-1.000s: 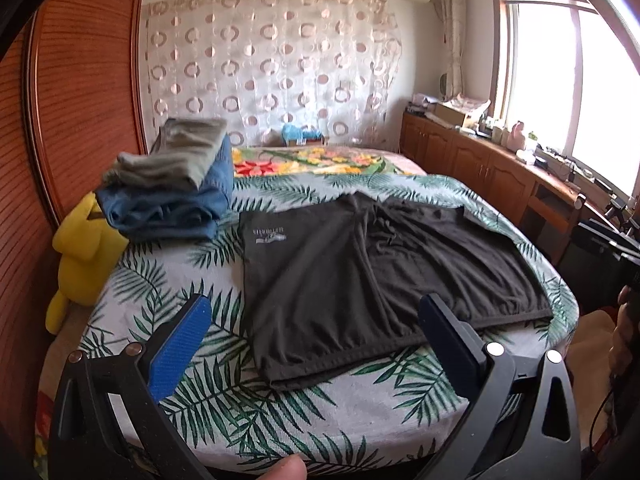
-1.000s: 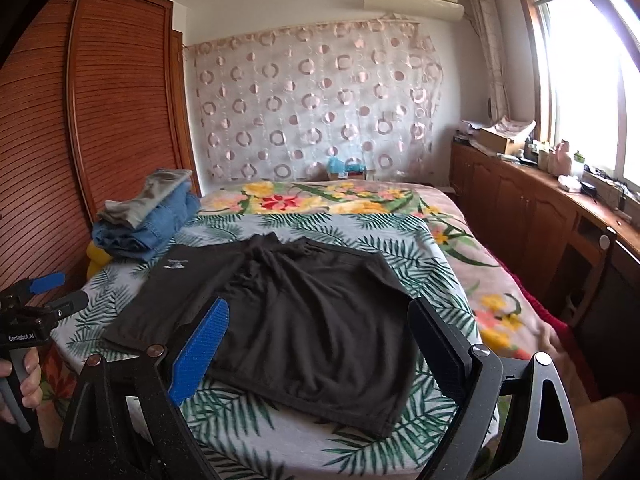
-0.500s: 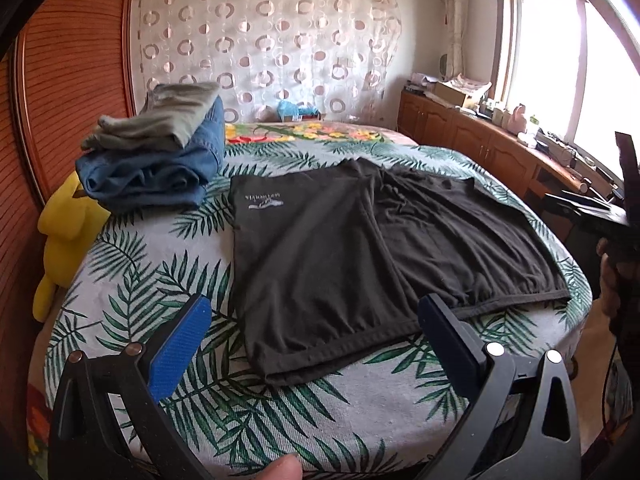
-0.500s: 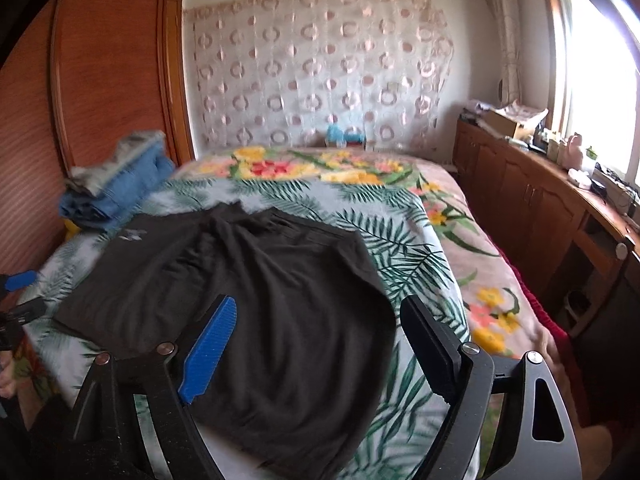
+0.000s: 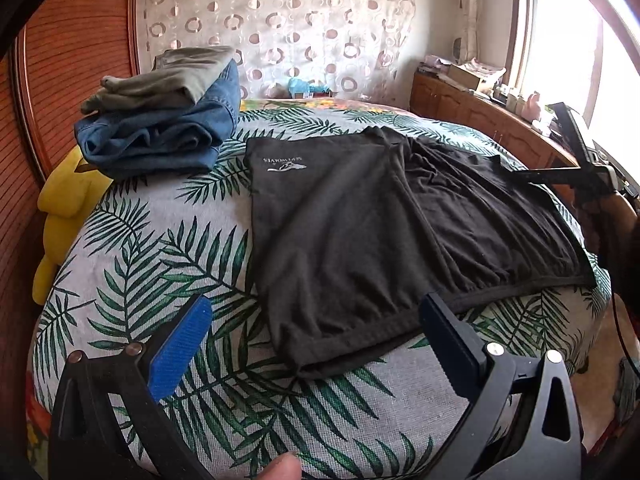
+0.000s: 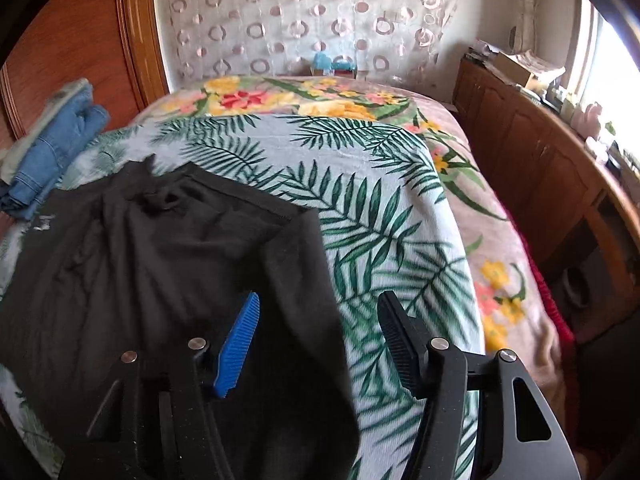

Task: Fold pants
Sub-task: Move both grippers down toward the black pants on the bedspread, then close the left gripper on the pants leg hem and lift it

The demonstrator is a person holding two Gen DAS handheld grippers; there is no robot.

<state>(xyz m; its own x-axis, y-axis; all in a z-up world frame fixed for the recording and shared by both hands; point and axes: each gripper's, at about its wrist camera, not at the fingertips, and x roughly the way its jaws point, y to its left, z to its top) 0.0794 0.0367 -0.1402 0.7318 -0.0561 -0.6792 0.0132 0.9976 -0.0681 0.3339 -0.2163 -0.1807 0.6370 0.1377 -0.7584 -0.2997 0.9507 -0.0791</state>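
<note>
One black pants [image 5: 360, 240] flat on bed [image 5: 160, 264]. Two folded garments stacked: jeans [image 5: 160, 140], grey [image 5: 168, 80]. Left gripper [image 5: 316, 328] jaws wide, empty. Right gripper [image 6: 320, 340] jaws closing, still apart, over pants edge, nothing gripped.

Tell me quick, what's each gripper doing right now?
Left gripper: open, holding nothing, above the black pants.
Right gripper: open, jaws just been closing, nothing gripped, over the pants' edge.

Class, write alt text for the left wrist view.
Black shorts lie flat on a palm-leaf bedspread, unfolded, with the open left claw hovering near their closest hem. Folded jeans are stacked at the back left.
</note>
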